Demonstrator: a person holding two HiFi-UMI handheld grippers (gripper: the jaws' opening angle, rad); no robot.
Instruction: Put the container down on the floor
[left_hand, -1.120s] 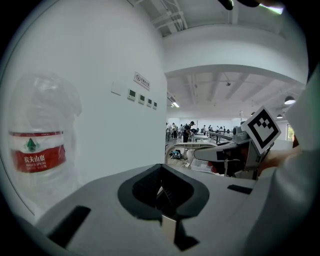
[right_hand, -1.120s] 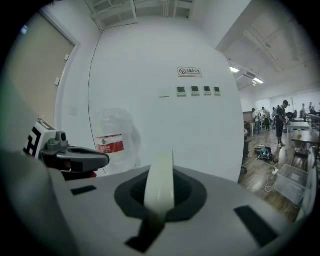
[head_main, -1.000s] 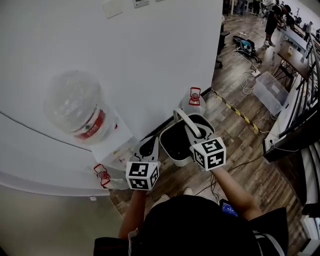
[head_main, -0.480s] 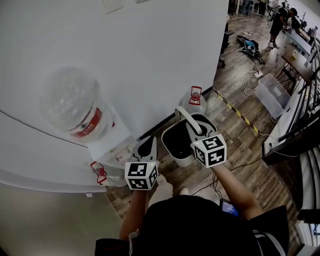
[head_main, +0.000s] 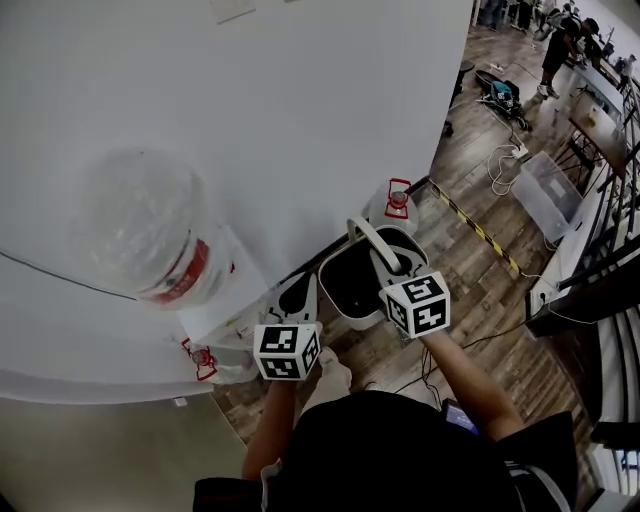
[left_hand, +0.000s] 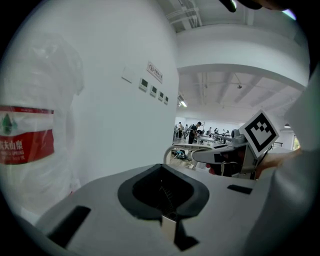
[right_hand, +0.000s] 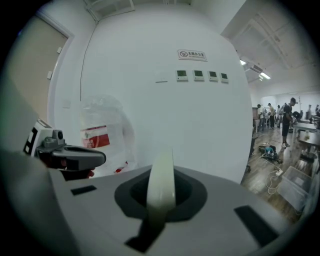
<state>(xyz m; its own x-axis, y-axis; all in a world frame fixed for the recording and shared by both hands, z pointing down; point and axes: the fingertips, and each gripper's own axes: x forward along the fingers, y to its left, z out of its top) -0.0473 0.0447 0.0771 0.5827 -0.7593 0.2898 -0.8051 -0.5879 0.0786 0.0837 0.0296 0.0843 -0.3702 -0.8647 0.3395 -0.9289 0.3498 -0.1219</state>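
Both forearms reach forward and slightly down side by side: the right gripper (head_main: 388, 265) is clamped on the upright white handle (right_hand: 161, 185) of the container (head_main: 335, 312), which hangs over the wood floor (head_main: 470, 290) near the foot of the white wall (head_main: 300, 100), while the left gripper (head_main: 293, 292), jaws drawn together, sits just left of it. The big water bottle (head_main: 150, 230) at left wears a red label (left_hand: 25, 134) with white Chinese characters; the wall sign (right_hand: 192, 54) is too small to read. The wall and a red-capped jug (head_main: 395, 205) close the far side, and open floor lies right, before striped tape (head_main: 480, 230) and a clear bin (head_main: 545, 185).
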